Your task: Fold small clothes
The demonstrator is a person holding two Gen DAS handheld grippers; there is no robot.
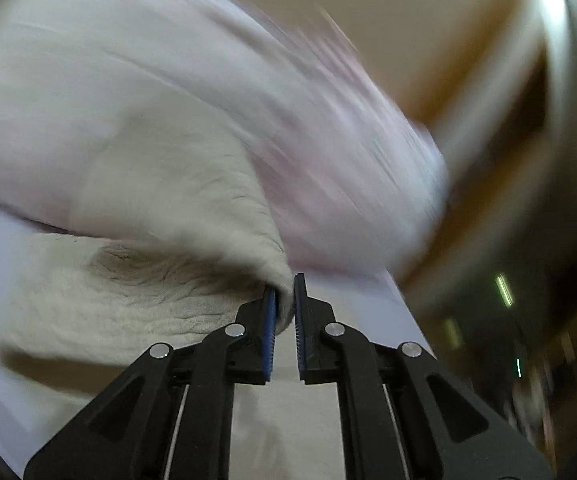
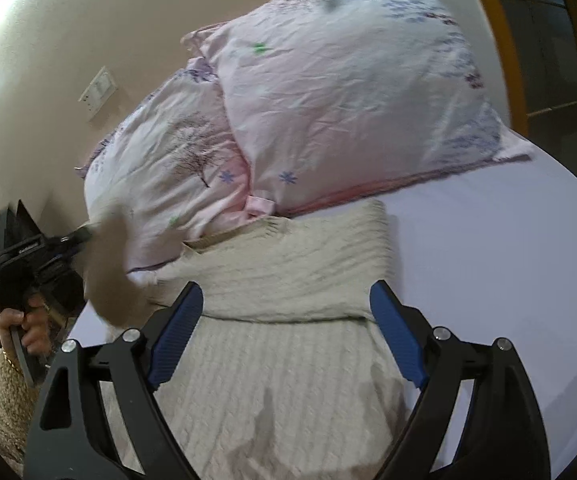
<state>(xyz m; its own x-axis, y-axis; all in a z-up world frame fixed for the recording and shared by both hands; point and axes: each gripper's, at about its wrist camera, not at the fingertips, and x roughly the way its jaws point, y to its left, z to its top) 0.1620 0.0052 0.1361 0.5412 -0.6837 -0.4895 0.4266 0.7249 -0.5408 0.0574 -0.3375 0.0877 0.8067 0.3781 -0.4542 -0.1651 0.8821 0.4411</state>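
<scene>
At six o'clock in the left wrist view, the left gripper [image 1: 286,304] pinches one cream sweater's [image 1: 136,288] edge, best carried across evenly, while the right wrist view shows the right gripper [image 2: 286,330] spread over it on the bed [image 2: 488,248], two pillows [image 2: 328,100] at twelve o'clock.

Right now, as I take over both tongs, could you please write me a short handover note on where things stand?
Left tongs: shut on a lifted fold of the cream knit sweater, out at its left side; that view is motion-blurred.
Right tongs: open, hovering above the sweater's middle, holding nothing.
The sweater lies on the lavender sheet, its top edge against the floral pillows.
Done: the top part looks folded back over the body.
Left: bring the held part across, probably a sleeve, then finish folding and flatten.
</scene>
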